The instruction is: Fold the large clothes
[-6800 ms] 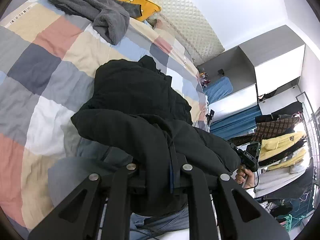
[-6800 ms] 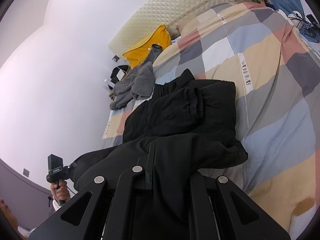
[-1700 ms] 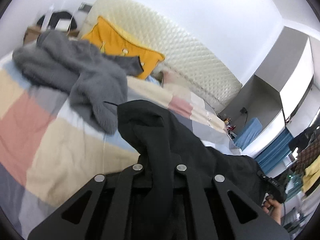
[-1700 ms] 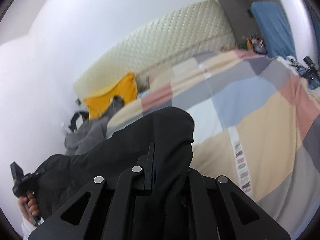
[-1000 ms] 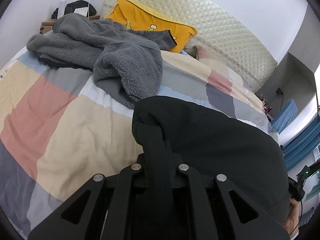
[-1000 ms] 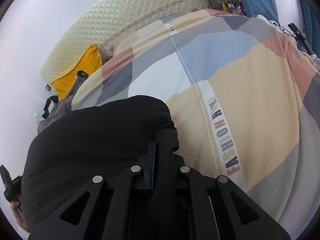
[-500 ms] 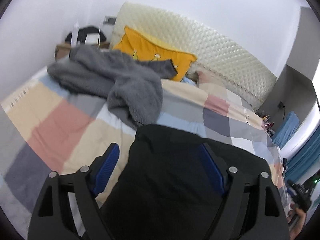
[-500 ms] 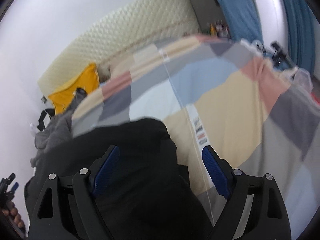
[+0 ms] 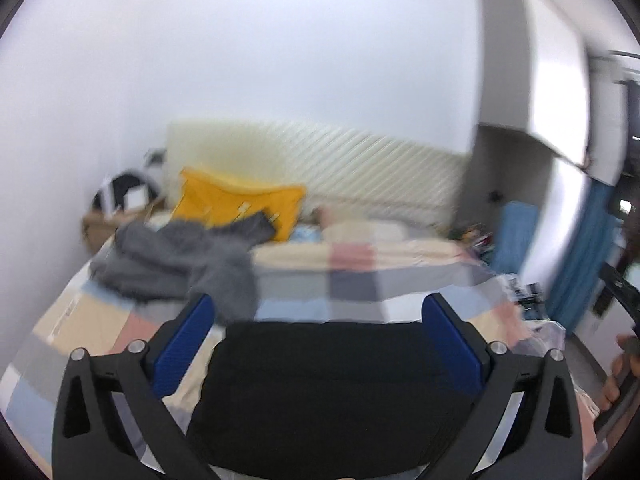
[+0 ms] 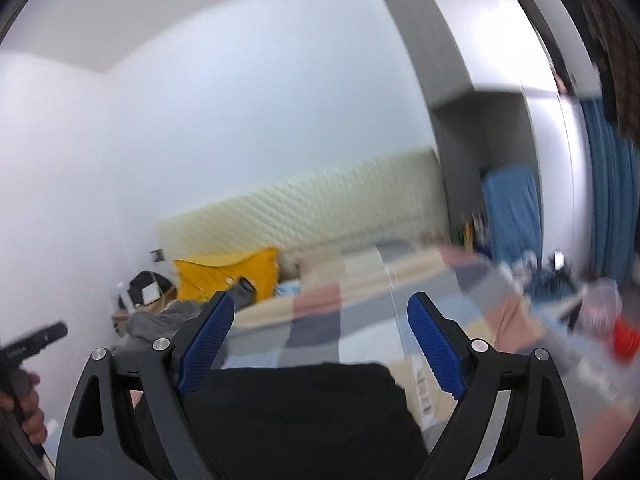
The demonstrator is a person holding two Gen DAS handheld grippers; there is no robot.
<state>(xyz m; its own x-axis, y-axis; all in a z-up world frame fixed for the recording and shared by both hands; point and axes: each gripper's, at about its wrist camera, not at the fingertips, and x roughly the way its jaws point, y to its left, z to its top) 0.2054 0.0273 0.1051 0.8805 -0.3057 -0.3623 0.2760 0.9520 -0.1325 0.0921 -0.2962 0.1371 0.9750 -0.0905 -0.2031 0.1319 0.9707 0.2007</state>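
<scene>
A black jacket [image 9: 328,392] lies folded on the checkered bedspread [image 9: 352,280], below and in front of both grippers; it also shows in the right wrist view [image 10: 296,412]. My left gripper [image 9: 320,320] is open and empty, raised above the jacket's near part. My right gripper [image 10: 320,320] is open and empty too, held above the jacket. Both views are blurred by motion.
A grey fleece garment [image 9: 176,264] and a yellow pillow [image 9: 236,204] lie at the bed's head by the quilted headboard [image 9: 360,172]. A nightstand [image 9: 116,220] stands at the left. Blue curtains [image 10: 612,184] and floor clutter [image 10: 616,328] are at the right.
Both grippers carried the jacket's edge forward over itself, let go and opened. Since half a second ago they have lifted and tilted up away from the jacket.
</scene>
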